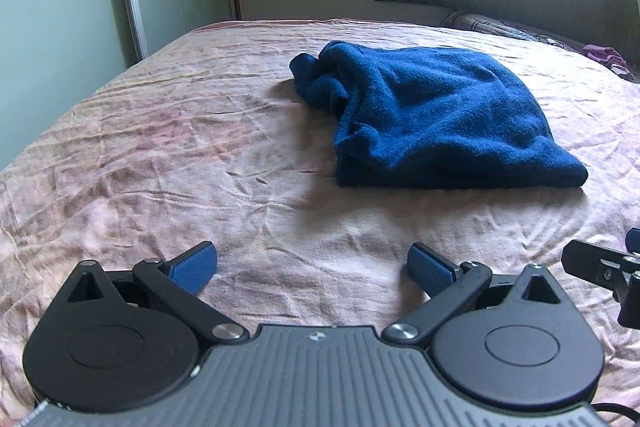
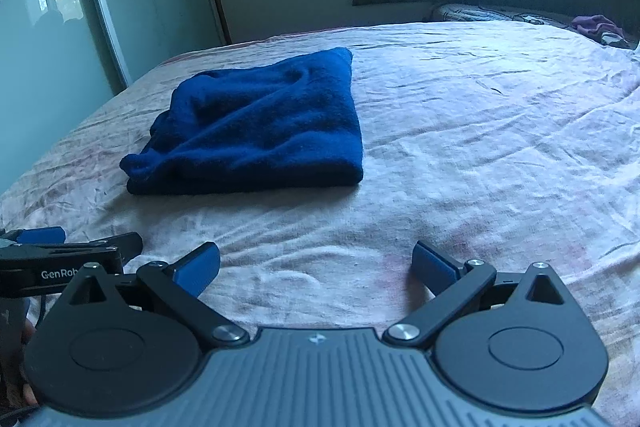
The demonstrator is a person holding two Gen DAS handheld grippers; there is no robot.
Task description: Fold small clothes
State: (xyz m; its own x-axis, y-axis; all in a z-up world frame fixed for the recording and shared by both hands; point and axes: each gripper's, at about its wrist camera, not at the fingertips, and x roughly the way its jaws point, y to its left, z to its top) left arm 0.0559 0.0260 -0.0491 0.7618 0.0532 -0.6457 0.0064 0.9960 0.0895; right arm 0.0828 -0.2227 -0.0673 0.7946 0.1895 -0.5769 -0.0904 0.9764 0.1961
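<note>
jaws on your left gripper [image 1: 312, 269] and right gripper [image 2: 316, 267] gape wide, empty, low over the bed [image 1: 160, 147]. farther ahead lies the blue garment [image 1: 432, 119], soft, light fleece; pinch its bunched left edge.

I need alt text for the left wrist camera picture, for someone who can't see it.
A folded blue fleece garment lies on a wrinkled pink bedsheet. In front of it, the left claw hovers open and empty; the right claw peeks in at the right edge.

White lettering "GenRob", cut off at its end, stands on the left gripper [image 2: 40, 241], left of the right gripper's jaws.
</note>
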